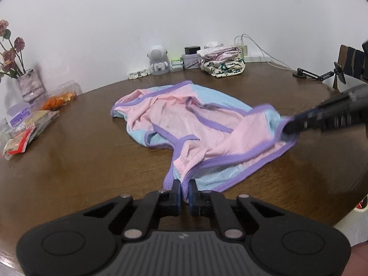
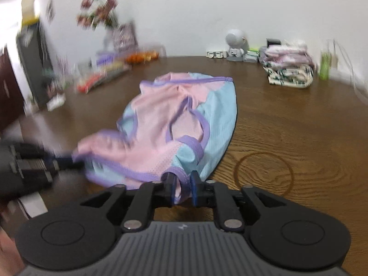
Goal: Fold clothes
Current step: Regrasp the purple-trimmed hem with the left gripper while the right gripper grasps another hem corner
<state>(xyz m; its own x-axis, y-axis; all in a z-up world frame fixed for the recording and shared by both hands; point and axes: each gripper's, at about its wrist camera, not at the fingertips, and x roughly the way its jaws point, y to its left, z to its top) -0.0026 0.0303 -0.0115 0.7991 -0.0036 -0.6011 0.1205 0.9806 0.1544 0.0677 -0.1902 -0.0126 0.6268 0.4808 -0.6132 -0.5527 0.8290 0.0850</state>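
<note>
- The pink, blue and purple-trimmed mesh garment (image 1: 184,124) lay crumpled mid-way across the brown wooden table (image 1: 80,149).
- The left gripper (image 1: 184,192) pinched its near hem.
- The right gripper (image 2: 181,188) stood slightly parted, a trimmed edge between its fingers.
- Folded clothes (image 1: 222,61) were stacked by the wall.

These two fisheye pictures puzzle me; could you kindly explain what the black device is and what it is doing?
No robot here: a person holds a two-finger gripper in each hand, each with a camera looking along its fingers. One picture is from the left gripper, the other from the right gripper. On the wooden table lies a pink, blue and purple mesh garment. The left gripper pinches its near edge. The right gripper's jaws stand slightly apart with a purple-trimmed corner between them. A stack of folded clothes sits by the wall.
</note>
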